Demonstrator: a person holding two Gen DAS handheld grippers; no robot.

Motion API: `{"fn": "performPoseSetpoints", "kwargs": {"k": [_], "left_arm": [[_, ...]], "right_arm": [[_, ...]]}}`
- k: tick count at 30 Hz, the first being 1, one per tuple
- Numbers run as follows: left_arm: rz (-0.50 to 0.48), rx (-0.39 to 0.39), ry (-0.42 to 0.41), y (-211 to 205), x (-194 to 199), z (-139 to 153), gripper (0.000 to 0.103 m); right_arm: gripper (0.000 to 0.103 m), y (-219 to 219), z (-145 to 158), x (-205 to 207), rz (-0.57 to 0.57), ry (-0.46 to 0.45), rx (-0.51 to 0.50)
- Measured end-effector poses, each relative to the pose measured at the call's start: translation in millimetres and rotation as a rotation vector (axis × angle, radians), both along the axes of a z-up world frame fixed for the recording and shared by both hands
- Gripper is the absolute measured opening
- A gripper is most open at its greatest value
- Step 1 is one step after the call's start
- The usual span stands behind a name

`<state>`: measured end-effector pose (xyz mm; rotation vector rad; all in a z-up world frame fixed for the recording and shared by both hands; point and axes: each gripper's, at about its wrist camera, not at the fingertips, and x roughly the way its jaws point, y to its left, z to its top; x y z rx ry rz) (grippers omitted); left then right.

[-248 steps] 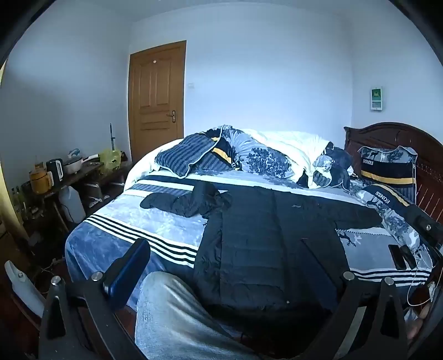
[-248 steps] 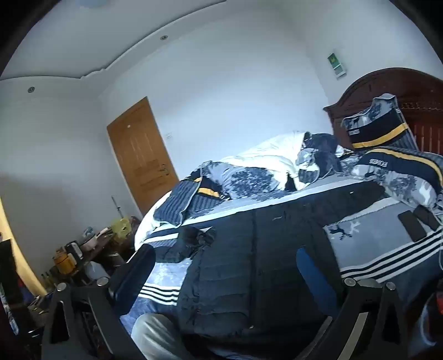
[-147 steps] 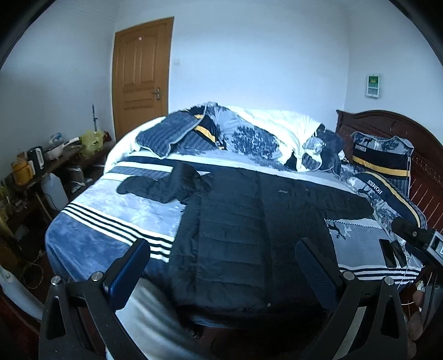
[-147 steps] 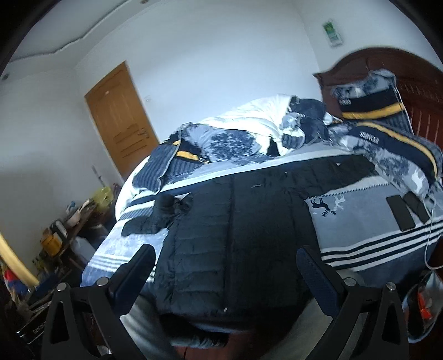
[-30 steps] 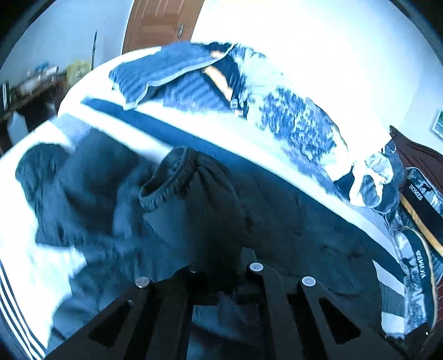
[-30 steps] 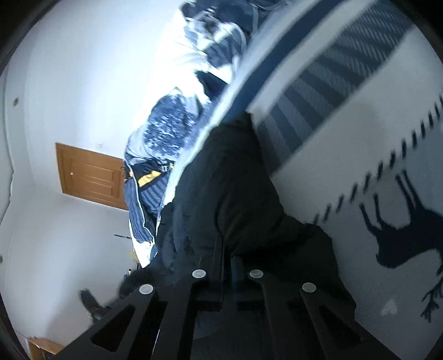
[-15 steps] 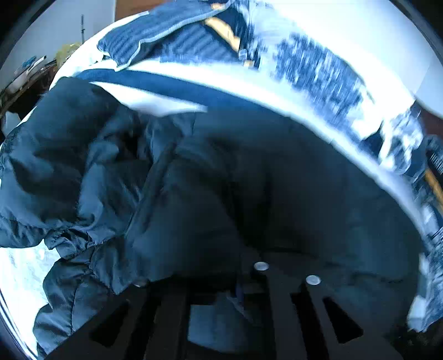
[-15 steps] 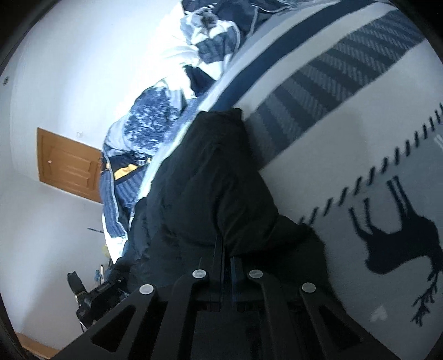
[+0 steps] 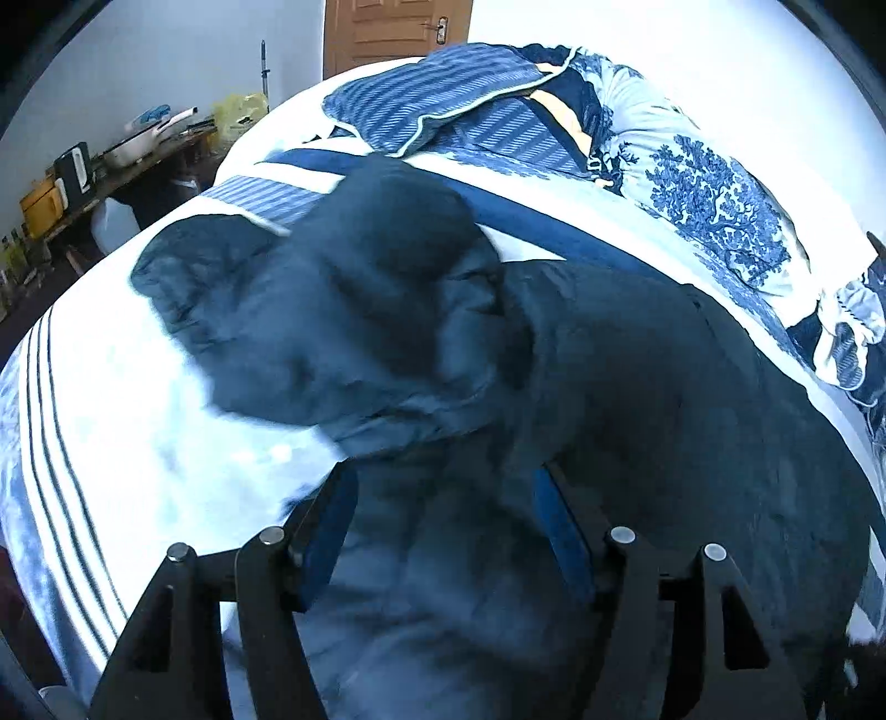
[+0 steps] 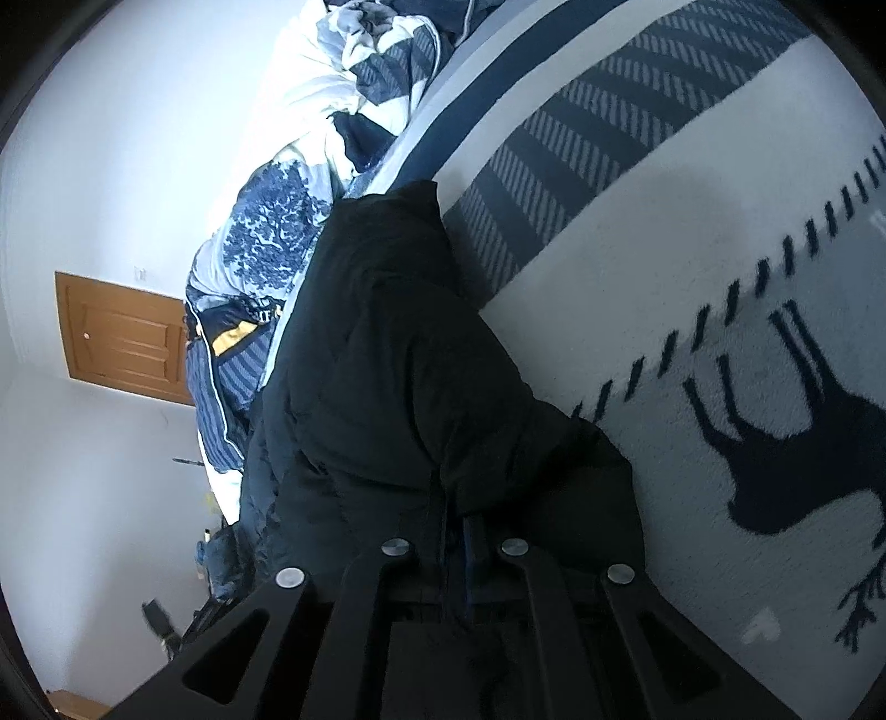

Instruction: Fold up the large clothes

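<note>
A black padded jacket (image 9: 637, 387) lies spread on the bed. Its left sleeve (image 9: 332, 310) is bunched in a heap to the left of the body. My left gripper (image 9: 443, 504) is open just above the jacket, with blue pads (image 9: 326, 526) apart and cloth lying between them. In the right wrist view the camera is rolled sideways. My right gripper (image 10: 454, 526) is shut on the jacket's right sleeve (image 10: 398, 360), which rises in a fold from the blanket.
The bed has a blue and white striped blanket (image 9: 111, 421) with a deer pattern (image 10: 775, 443). Pillows and a rumpled duvet (image 9: 554, 127) are piled at the far side. A cluttered side table (image 9: 111, 160) and a wooden door (image 9: 387, 27) stand at the left.
My left gripper has opened and let go of the left sleeve, which has dropped in a heap to the left. My right gripper stays shut on the right sleeve, shifted slightly.
</note>
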<state>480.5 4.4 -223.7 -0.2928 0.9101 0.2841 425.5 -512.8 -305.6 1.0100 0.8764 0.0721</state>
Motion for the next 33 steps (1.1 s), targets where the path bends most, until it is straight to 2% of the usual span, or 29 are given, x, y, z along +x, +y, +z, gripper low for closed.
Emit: {"fn": "performPoseSetpoints", "kwargs": {"k": [2, 3, 4, 6, 11, 13, 16, 18, 20, 22, 24, 29, 33], "left_arm": [[0.022, -0.018, 0.009, 22.4, -23.8, 4.4, 0.067], [0.036, -0.033, 0.016, 31.8, -32.5, 5.5, 0.067], [0.059, -0.061, 0.024, 43.7, -46.0, 7.1, 0.067], [0.091, -0.117, 0.02, 61.6, -63.0, 9.9, 0.068], [0.106, -0.182, -0.001, 94.1, -116.0, 16.7, 0.071], [0.115, -0.214, -0.016, 108.1, -137.0, 18.0, 0.074], [0.139, -0.276, -0.054, 132.3, -158.5, 23.2, 0.074], [0.164, -0.308, -0.077, 144.3, -158.6, 25.4, 0.074], [0.188, -0.363, -0.094, 162.2, -163.1, 27.2, 0.074], [0.197, -0.413, -0.114, 176.7, -157.9, 28.5, 0.074], [0.205, -0.433, -0.135, 188.7, -154.7, 29.8, 0.074], [0.253, -0.496, -0.157, 230.2, -136.1, 23.8, 0.074], [0.295, -0.523, -0.153, 261.6, -104.9, 7.5, 0.074]], "right_arm": [[0.023, 4.2, 4.7, 0.4, 0.006, 0.002, -0.026], [0.035, 8.6, 9.6, 0.3, 0.012, 0.006, -0.056], [0.051, 14.3, 16.9, -1.4, 0.022, -0.002, -0.1], [0.064, 24.8, 30.9, -10.7, 0.031, -0.017, -0.19], [0.067, 69.3, 86.3, -65.7, 0.035, -0.102, -0.371], [0.072, 96.3, 112.2, -92.1, 0.029, -0.138, -0.429], [0.081, 146.8, 156.4, -125.0, 0.029, -0.218, -0.571], [0.082, 175.2, 180.5, -135.8, 0.058, -0.259, -0.624], [0.083, 201.7, 202.0, -137.9, 0.119, -0.298, -0.611], [0.083, 224.3, 217.7, -131.9, 0.203, -0.339, -0.546], [0.083, 247.5, 228.1, -121.3, 0.281, -0.34, -0.516], [0.083, 303.1, 245.4, -97.1, 0.345, -0.342, -0.569], [0.083, 330.5, 239.7, -83.3, 0.366, -0.34, -0.567]]}}
